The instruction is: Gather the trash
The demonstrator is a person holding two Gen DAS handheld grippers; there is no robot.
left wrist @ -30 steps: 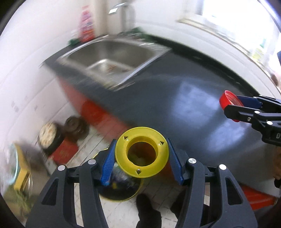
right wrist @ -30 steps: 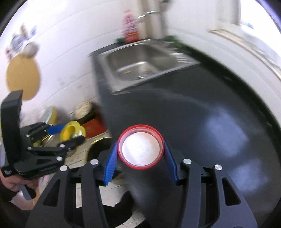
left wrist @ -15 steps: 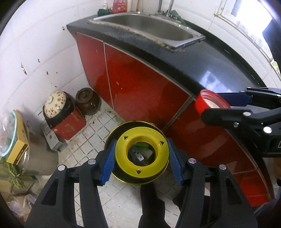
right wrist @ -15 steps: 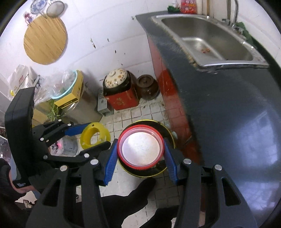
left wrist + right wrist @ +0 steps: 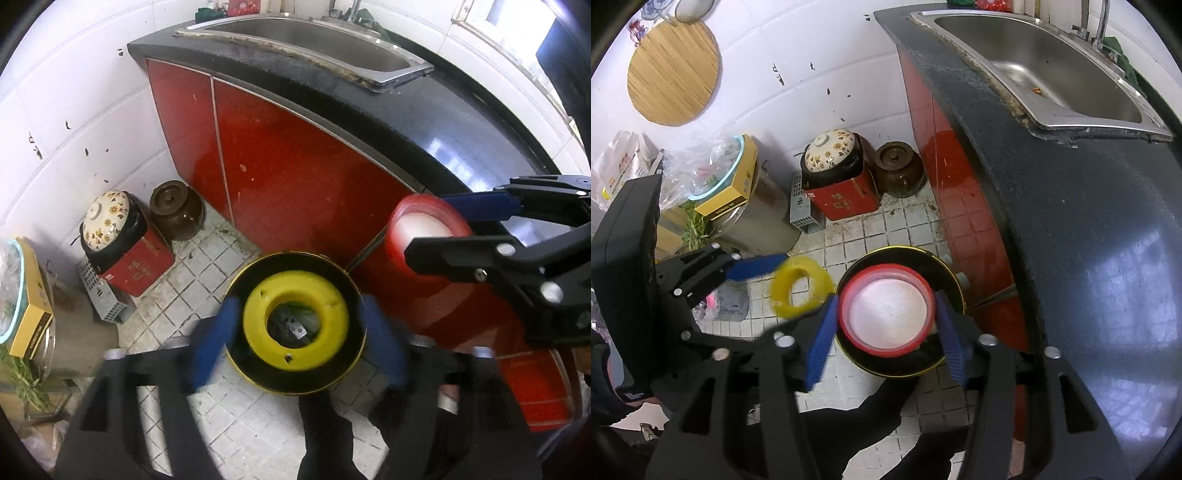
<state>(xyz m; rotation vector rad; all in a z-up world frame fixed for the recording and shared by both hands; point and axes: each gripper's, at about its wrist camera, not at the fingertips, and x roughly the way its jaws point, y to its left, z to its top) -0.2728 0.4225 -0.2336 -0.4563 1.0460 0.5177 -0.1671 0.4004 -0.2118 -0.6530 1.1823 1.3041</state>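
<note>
Over the bin (image 5: pixel 354 284), we are opening the left gripper (image 5: pixel 295 328) off the yellow spool (image 5: pixel 295 290) and the right gripper (image 5: pixel 884 321) off the red lid (image 5: pixel 886 312).

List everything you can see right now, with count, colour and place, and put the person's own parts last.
yellow ring: 1, yellow, between the left jaws, above the bin
red-rimmed lid: 1, red with white centre, between the right jaws, above the bin
bin: 1, black with yellow rim, on the floor by the cabinet
floral-lidded pot: 1, cream, on the red box
red box: 1, by the wall
brown jar: 1, beside the box
sink: 1, steel, set in the counter
counter: 1, dark grey
cabinet doors: red, under the counter
round board: 1, wooden, on the wall
left gripper: black, blue pads, jaws opening
right gripper: same, jaws opening
</note>
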